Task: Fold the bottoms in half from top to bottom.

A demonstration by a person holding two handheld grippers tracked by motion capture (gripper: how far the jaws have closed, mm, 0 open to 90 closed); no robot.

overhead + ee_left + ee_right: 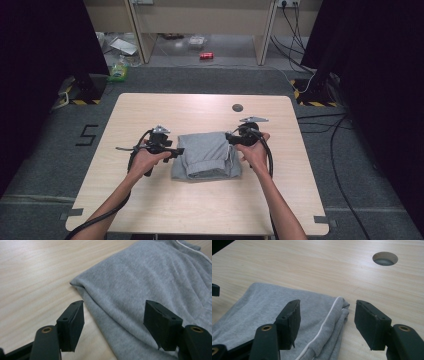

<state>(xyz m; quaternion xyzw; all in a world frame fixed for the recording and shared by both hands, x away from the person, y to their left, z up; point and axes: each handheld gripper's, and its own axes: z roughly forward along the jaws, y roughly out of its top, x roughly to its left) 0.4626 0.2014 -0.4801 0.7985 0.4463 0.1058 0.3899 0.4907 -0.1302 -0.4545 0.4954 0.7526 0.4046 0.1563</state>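
One pale wooden counter (150, 107) carried a folded grey garment (207, 155) at its middle — squared, seemingly finished. Left gripper (176, 151) and right gripper (230, 136) flanked it, fingers apart and empty — judged just released.

A pale wooden desk (200, 205) with rounded corners stood on a grey floor (45, 165). A folded grey garment (206, 156) lay flat near its middle. A round hole (237, 107) sat in the desk's far side, well apart from the garment.
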